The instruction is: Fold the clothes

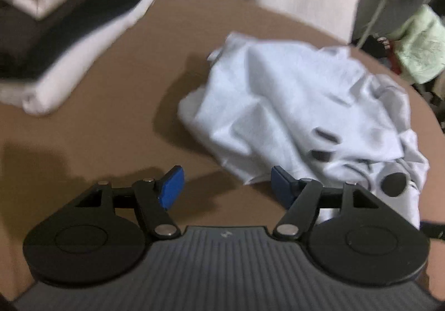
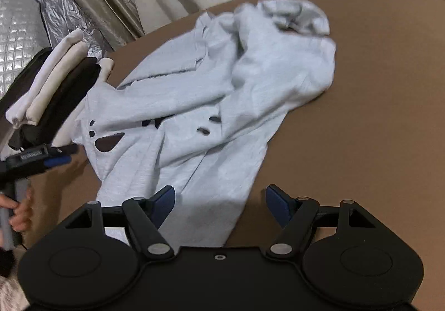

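Table (image 2: 375, 116) is taking up most of both views, w/ the shirt (image 2: 194, 105) lying crumpled mid-table, near end reaching under the right gripper (image 2: 219, 206). Prob light, soft, floppy; hem/edge looking like the best grab pt. Folded stack (image 1: 64, 32) is sitting far left, close to the shirt, maybe crowding spreading. Left gripper (image 1: 226, 188) & right are both hanging open, holding nothing.

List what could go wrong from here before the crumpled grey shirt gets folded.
1. The light grey shirt lies bunched and twisted on the brown table; a grab at the near hem may pinch two layers together.
2. It lies against the stack of folded clothes, so pulling it flat might drag or topple the stack.
3. Both claws, left and right, are open and empty.
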A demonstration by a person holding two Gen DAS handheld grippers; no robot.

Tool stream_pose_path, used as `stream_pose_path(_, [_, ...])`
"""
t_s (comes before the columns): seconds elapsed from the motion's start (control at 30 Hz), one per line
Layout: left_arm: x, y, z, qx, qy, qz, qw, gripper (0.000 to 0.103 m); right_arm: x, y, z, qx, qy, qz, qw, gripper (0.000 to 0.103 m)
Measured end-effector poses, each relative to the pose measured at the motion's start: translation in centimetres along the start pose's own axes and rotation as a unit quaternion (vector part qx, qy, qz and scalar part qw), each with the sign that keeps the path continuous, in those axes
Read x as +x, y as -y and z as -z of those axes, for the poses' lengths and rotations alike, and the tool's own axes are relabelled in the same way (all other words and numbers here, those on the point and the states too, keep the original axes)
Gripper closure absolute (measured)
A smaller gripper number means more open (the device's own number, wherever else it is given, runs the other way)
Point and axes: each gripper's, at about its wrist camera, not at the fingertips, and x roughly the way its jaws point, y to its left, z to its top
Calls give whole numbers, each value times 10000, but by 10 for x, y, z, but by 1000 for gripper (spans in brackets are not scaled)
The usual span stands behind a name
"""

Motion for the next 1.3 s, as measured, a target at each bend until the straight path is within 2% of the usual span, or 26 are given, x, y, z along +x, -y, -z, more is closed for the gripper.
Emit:
stream_pose_path(0.03, [4,-10,-2,-329,-122,256,9991,38,8,2,2,61,-136,58,9999,26])
stream_pose_path(0.1, [11,-29,-6,-981,-362,761,9916,38,18,3,8,35,-162,98,9998,24])
stream_pose_path(0.17, [14,-42,-8,-1232,-284,927,9876,38,25,-6,10,-547,1,36,9985,24])
stream_pose_path(0.2, [16,-44,-10,-1170,-181,914,9888,38,31,-13,12,-972,74,146,9951,28])
stream_pose_path(0.23, [17,-47,-12,-1109,-77,899,9897,38,38,-21,15,-1396,147,255,9898,46])
stream_pose_path(0.27, [20,-49,-12,-1089,50,845,9904,39,41,-25,15,-1586,270,338,9864,60])
stream_pose_path(0.3, [21,-51,-13,-1094,122,886,9900,51,43,-30,16,-1776,393,421,9824,93])
stream_pose_path(0.33, [23,-53,-13,-1099,192,930,9894,76,34,-33,11,-1740,630,455,9817,98])
stream_pose_path(0.4, [24,-55,-15,-1146,182,1250,9853,96,14,-38,2,-1664,1103,522,9785,98])
stream_pose_path(0.43, [24,-56,-16,-1210,248,1325,9835,97,5,-40,-2,-1625,1339,555,9760,98])
stream_pose_path(0.5, [18,-52,-18,-1125,404,1309,9842,98,-29,-41,-7,-1599,1897,987,9637,98])
stream_pose_path(0.57, [11,-44,-20,-951,555,1254,9860,98,-62,-42,-12,-1565,2446,1415,9464,98])
stream_pose_path(0.6, [9,-41,-20,-869,584,1217,9870,98,-72,-40,-12,-1603,2616,1863,9334,98])
stream_pose_path(0.67, [7,-35,-19,-763,565,1214,9880,98,-78,-30,-13,-1635,2635,2653,9129,98])
stream_pose_path(0.73, [7,-31,-18,-662,544,1182,9893,97,-69,-13,-19,-1489,2292,3266,9048,98])
stream_pose_path(0.8, [14,-28,-20,-529,512,1089,9913,96,-53,6,-24,-1246,1852,3569,9071,98])
stream_pose_path(0.83, [15,-26,-18,-498,470,1055,9921,95,-44,14,-26,-1117,1611,3612,9116,98])
stream_pose_path(0.9, [16,-24,-15,-440,383,992,9934,95,-35,22,-27,-985,1427,3579,9175,98])
stream_pose_path(1.0, [14,-24,-12,-529,118,1259,9906,95,-26,25,-32,-1031,1396,3638,9152,98])
stream_pose_path(1.07, [4,-20,-8,-608,14,1610,9851,95,-23,30,-37,-903,1401,3587,9184,98])
stream_pose_path(1.1, [-2,-17,-5,-593,-73,1807,9817,92,-23,35,-37,-803,1382,3545,9213,97])
stream_pose_path(1.17, [-12,-3,4,-472,-261,2048,9773,81,-21,44,-38,-562,1252,3449,9286,95])
stream_pose_path(1.23, [-14,17,13,-344,-450,2156,9748,69,-18,57,-34,-240,1056,3326,9368,73])
stream_pose_path(1.3, [-10,39,21,-228,-646,2220,9726,60,-24,71,-30,347,931,3086,9460,67])
